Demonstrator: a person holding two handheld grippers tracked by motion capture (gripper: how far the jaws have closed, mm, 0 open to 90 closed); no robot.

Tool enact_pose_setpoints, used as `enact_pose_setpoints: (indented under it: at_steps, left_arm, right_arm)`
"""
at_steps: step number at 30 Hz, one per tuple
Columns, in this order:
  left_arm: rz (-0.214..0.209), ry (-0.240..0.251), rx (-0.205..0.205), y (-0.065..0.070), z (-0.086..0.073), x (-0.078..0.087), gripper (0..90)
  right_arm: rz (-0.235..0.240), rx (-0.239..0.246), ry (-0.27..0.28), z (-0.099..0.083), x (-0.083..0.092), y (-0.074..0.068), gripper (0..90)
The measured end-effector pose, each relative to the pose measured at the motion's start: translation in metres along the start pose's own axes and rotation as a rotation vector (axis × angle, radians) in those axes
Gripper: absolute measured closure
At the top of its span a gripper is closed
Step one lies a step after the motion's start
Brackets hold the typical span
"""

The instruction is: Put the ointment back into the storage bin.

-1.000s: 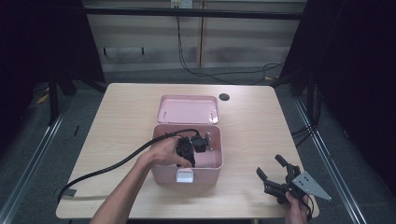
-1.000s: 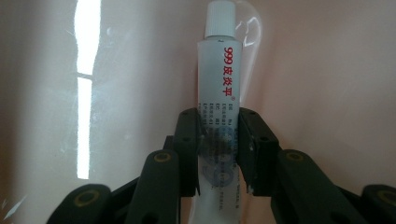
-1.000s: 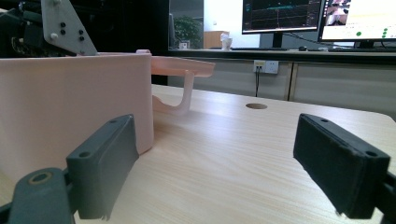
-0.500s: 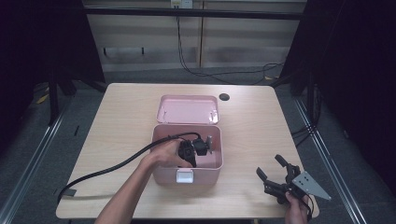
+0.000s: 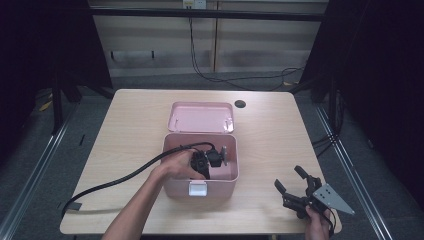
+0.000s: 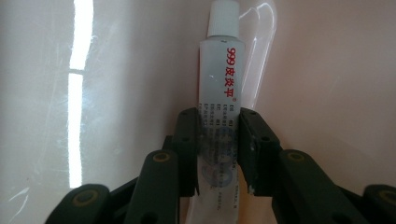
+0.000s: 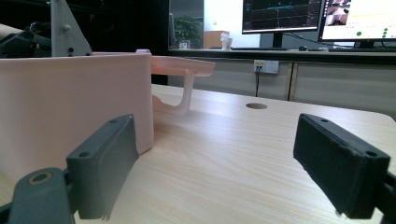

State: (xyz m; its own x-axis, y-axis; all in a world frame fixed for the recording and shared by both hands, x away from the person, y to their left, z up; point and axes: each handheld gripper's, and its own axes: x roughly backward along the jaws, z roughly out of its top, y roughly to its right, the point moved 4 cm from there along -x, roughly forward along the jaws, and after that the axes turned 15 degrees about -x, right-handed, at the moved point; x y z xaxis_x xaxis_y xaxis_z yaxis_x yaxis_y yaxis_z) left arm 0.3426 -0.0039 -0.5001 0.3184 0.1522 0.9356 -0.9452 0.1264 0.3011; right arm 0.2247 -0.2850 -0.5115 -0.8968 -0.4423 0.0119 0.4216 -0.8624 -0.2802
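A pink plastic box (image 5: 201, 189) stands open at the table's middle, with its lid (image 5: 201, 117) lying behind it. My left gripper (image 5: 207, 160) reaches down inside the box. In the left gripper view, my left gripper (image 6: 219, 116) is shut on a white ointment tube (image 6: 219, 79) with red lettering. The tube's cap points away, against the box's pink inner wall (image 6: 116, 93). My right gripper (image 5: 288, 177) rests open near the table's front right corner, holding nothing. In the right gripper view, my right gripper (image 7: 224, 154) faces bare tabletop, with the box (image 7: 70, 107) to its left.
A thick black cable (image 5: 115, 180) trails from the left gripper across the table's front left. A round cable hole (image 5: 240, 104) sits near the far edge. Beyond the table, the right gripper view shows a desk with monitors (image 7: 280, 16).
The left gripper has shifted slightly to the right inside the box, still holding the tube. The right gripper has not moved.
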Motion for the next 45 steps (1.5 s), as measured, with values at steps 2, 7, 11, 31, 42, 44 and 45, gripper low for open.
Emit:
enact_pose_setpoints:
  at_steps: [2,7,11,31,42,44,45]
  left_arm:
    - [-0.004,-0.003,-0.002,0.0,0.0,0.0,69.8]
    - [-0.015,-0.011,0.012,-0.001,0.0,-0.001,68.4]
    - [-0.023,-0.02,0.018,-0.002,-0.001,-0.002,66.3]
    - [0.058,0.034,0.078,-0.005,-0.001,0.014,42.6]
    - [0.133,0.129,0.099,-0.001,-0.002,0.039,36.0]
    - [0.145,0.136,0.098,0.0,-0.003,0.044,36.1]
    - [0.15,0.138,0.091,0.001,-0.003,0.046,36.1]
  right_arm:
    - [0.0,-0.001,0.0,0.0,0.0,0.0,12.8]
    - [0.0,-0.002,0.0,0.0,0.0,0.0,12.8]
    - [0.0,-0.002,0.0,0.0,0.0,0.0,12.8]
    - [0.002,-0.003,0.001,0.0,0.0,0.0,12.8]
    - [0.001,-0.004,0.001,0.0,0.0,0.0,12.8]
    - [0.002,-0.004,0.001,0.0,0.0,0.0,12.8]
    - [0.002,-0.004,0.0,0.0,0.0,0.0,12.8]
